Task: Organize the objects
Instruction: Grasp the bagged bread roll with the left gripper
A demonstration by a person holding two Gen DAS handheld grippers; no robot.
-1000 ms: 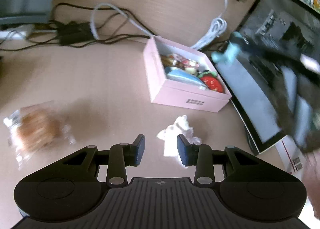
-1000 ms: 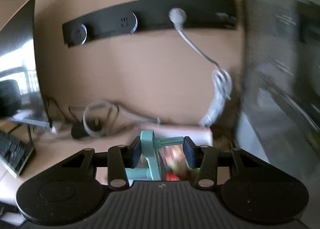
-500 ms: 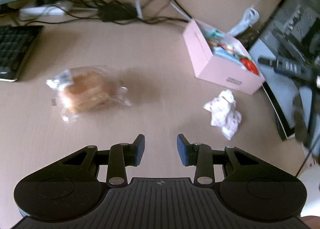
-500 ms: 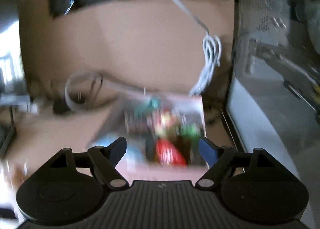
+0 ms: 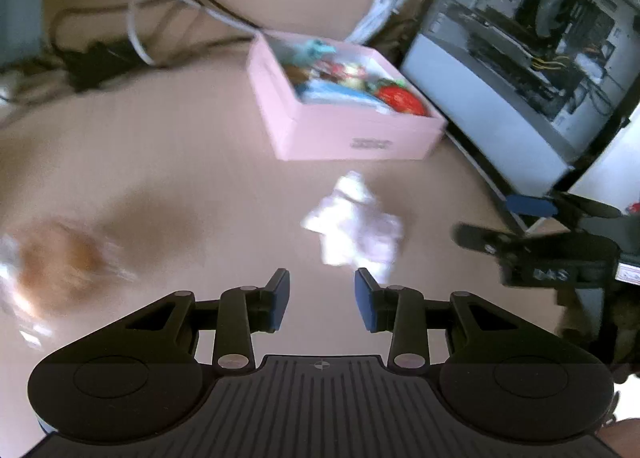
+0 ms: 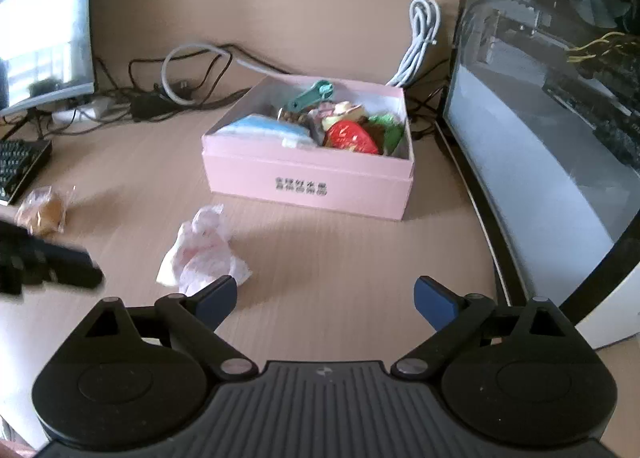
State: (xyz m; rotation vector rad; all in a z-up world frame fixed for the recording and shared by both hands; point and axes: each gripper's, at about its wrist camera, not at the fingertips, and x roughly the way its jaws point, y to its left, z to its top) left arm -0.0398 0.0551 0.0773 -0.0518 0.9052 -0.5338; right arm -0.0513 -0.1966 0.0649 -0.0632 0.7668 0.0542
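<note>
An open pink box (image 6: 308, 182) sits on the desk, holding a teal tool (image 6: 312, 94), a red strawberry-like packet (image 6: 348, 138), a blue pack and other small items; it also shows in the left wrist view (image 5: 344, 134). A crumpled white wrapper (image 6: 202, 254) lies in front of the box, also in the left wrist view (image 5: 354, 228). A wrapped bread bun (image 6: 42, 210) lies at the left, blurred in the left wrist view (image 5: 56, 262). My right gripper (image 6: 325, 298) is open wide and empty, above the desk before the box. My left gripper (image 5: 322, 298) is open and empty, near the wrapper.
A glass-sided computer case (image 6: 560, 106) stands right of the box. Tangled cables (image 6: 192, 74) and a white coiled cord (image 6: 420, 42) lie behind it. A monitor (image 6: 40, 26) and keyboard (image 6: 20, 166) are at the left.
My right gripper let go of the teal tool, which now lies in the box, opened wide and drew back. My left gripper swung from the bread toward the crumpled wrapper.
</note>
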